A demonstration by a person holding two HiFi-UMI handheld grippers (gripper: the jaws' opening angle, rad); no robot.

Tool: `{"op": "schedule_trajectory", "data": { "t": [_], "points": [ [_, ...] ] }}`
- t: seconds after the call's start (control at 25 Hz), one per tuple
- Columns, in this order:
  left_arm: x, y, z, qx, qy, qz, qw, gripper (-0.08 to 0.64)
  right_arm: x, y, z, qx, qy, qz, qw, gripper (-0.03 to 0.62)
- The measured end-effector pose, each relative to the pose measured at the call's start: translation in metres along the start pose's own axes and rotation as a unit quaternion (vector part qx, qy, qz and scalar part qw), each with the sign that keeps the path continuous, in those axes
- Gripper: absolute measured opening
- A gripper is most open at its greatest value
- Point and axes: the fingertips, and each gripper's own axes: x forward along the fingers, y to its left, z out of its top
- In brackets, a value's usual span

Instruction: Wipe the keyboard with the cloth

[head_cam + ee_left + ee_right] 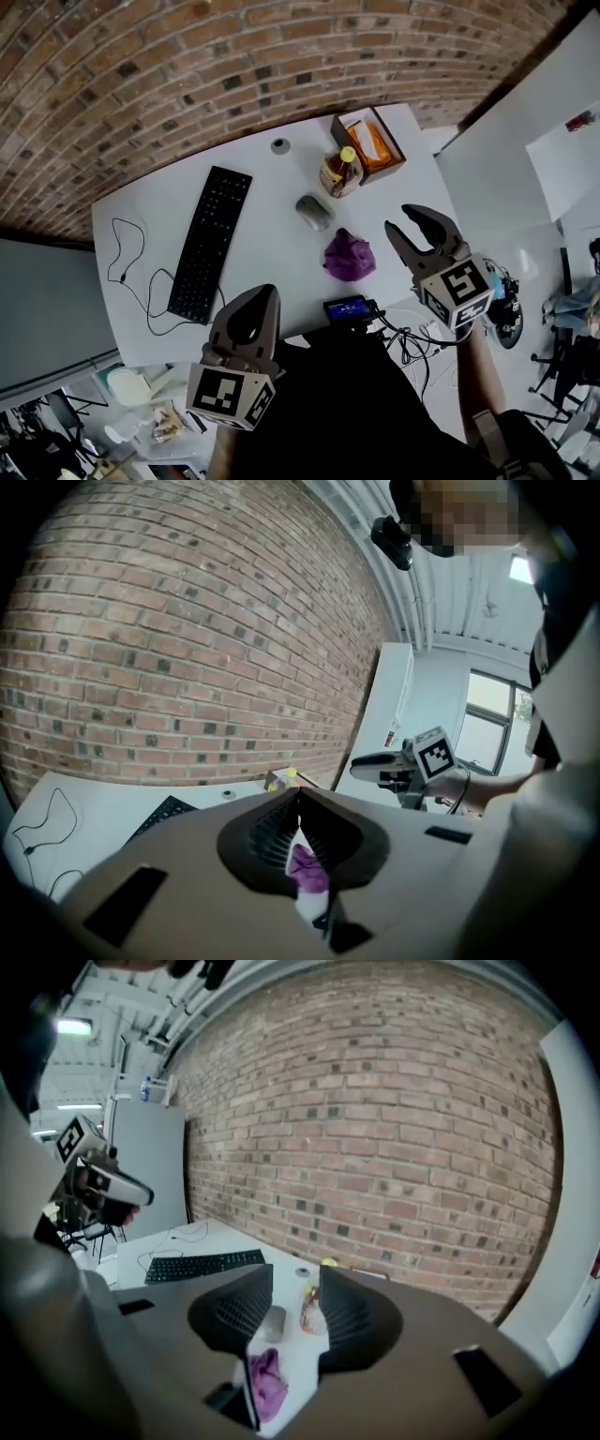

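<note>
Evidently wiping is not yet begun: the cloth [349, 255] lies loose on the table [272, 183], apart from the keyboard [210, 244], left gripper [261, 298] pressed together empty, right gripper [397, 217] spread empty.

The counter [272, 178] is plain white, backed at twelve o'clock by a red-brown brick wall [187, 56] with pale mortar lines. The keyboard [211, 244], toward nine o'clock, is black, as is the thin cable [131, 281] beside it. The cloth [349, 255] is purple; at its eleven o'clock lies a grey mouse [314, 212]. A yellow-capped amber bottle [340, 171] stands by a brown box [396, 148] with orange contents. The left claw [265, 292] and right claw [397, 217] are taupe, each bearing a black-and-white square-marker cube.
</note>
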Motion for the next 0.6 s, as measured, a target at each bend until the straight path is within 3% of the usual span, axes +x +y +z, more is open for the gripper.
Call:
{"op": "schedule_trajectory", "data": {
  "t": [0.16,0.28,0.44,0.6],
  "points": [
    [-0.002,-0.001,0.002,0.003,-0.002,-0.003,1.0000,0.014,-0.013,0.023,0.049,0.011,-0.083,0.023,0.996,0.113],
    [-0.002,-0.001,0.002,0.001,-0.002,-0.001,1.0000,0.014,-0.013,0.042,0.057,0.020,-0.096,0.047,0.994,0.066],
    [-0.002,-0.002,0.002,-0.001,-0.001,0.001,1.0000,0.014,-0.011,0.074,0.063,0.016,-0.117,0.114,0.986,0.027],
    [-0.003,0.000,-0.001,-0.005,0.003,0.005,1.0000,0.014,-0.009,0.089,0.065,0.027,-0.121,0.134,0.983,0.018]
  ]
}}
